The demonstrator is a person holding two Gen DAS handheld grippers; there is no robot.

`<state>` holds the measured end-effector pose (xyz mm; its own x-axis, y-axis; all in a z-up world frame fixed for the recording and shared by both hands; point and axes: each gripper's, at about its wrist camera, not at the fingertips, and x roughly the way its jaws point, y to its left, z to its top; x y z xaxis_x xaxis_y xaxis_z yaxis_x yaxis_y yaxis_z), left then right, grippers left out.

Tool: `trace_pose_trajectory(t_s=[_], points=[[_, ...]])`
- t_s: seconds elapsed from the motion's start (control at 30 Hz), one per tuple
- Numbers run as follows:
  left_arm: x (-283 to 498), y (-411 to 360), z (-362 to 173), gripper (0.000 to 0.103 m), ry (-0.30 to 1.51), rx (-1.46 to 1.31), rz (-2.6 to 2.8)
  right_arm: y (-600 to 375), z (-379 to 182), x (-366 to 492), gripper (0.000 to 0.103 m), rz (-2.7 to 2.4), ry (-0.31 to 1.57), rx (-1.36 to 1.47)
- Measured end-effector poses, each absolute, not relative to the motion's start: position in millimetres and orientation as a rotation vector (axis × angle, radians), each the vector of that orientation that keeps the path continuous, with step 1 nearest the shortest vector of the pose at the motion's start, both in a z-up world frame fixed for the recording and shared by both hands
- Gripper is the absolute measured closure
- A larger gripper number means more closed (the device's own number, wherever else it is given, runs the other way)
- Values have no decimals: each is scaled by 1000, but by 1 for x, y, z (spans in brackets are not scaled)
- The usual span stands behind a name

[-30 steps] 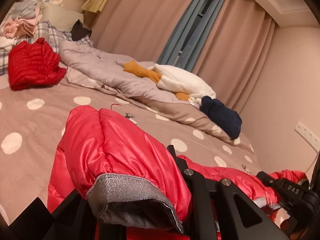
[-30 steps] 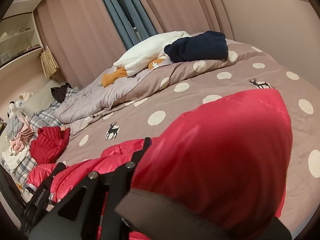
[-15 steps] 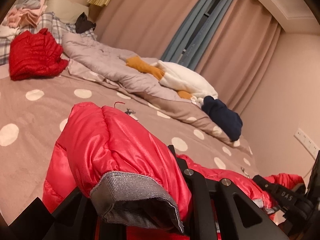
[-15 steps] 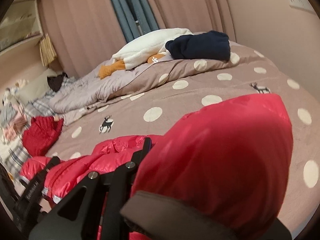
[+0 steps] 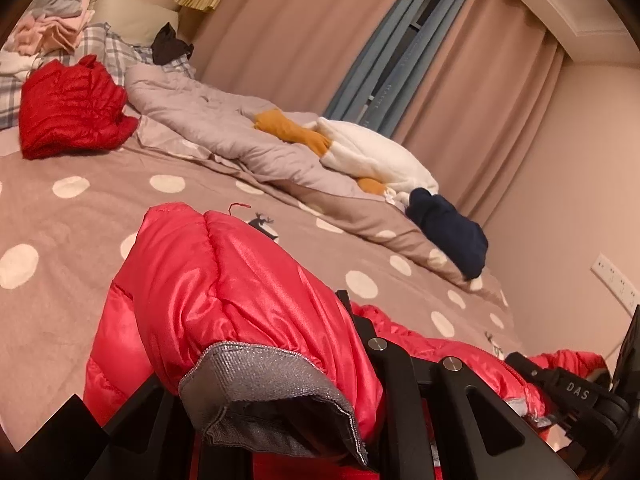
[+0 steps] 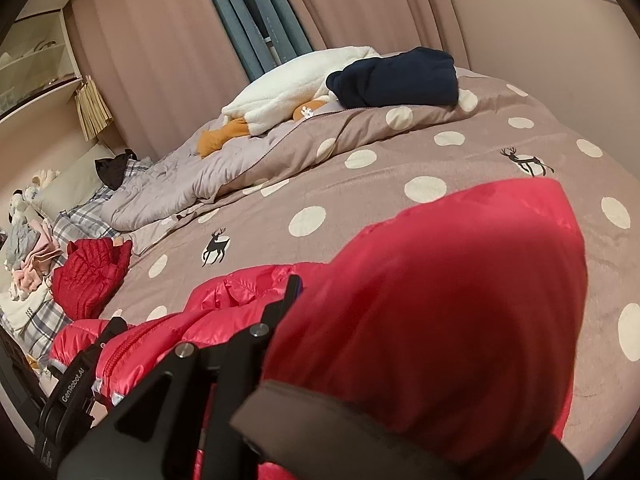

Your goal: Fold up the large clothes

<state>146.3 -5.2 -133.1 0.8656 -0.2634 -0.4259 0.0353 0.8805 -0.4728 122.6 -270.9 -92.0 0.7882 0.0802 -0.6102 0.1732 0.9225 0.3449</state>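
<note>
A shiny red down jacket (image 5: 224, 292) lies across the near side of the dotted bed cover (image 5: 60, 240). My left gripper (image 5: 280, 360) is shut on its left sleeve by the grey cuff (image 5: 264, 400) and holds it above the bed. My right gripper (image 6: 360, 340) is shut on the jacket's right sleeve (image 6: 440, 300), whose dark cuff (image 6: 320, 428) droops over the near finger. The jacket body (image 6: 168, 340) stretches between the two grippers. Each view shows the other gripper at its edge. Fabric hides the fingertips.
A folded dark red jacket (image 5: 72, 108) sits near plaid pillows (image 5: 108, 44). A grey quilt (image 5: 208, 120), a white and orange plush (image 5: 360, 152) and a navy garment (image 5: 448, 228) lie along the far side. Curtains (image 5: 320, 40) and a wall with sockets (image 5: 612, 280) stand behind.
Both grippers have risen a little with the sleeves and tipped, so the bed sits lower in both views. The grips on the sleeves are unchanged.
</note>
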Motion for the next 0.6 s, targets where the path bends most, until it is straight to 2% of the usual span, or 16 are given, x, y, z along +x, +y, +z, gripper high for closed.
trace_pose_trajectory(t_s=[0.17,0.3,0.43,0.6], points=[[146,-2,-135,88,512,-491,-169,-270,-93,117,80,-45,661,402],[148,-1,-136,87,522,-493,-168,-270,-94,117,75,-36,663,415],[148,-2,-136,81,530,-490,-167,-268,-94,117,65,-20,663,426],[148,-2,-136,74,534,-492,-167,-264,-93,118,62,-22,667,411]])
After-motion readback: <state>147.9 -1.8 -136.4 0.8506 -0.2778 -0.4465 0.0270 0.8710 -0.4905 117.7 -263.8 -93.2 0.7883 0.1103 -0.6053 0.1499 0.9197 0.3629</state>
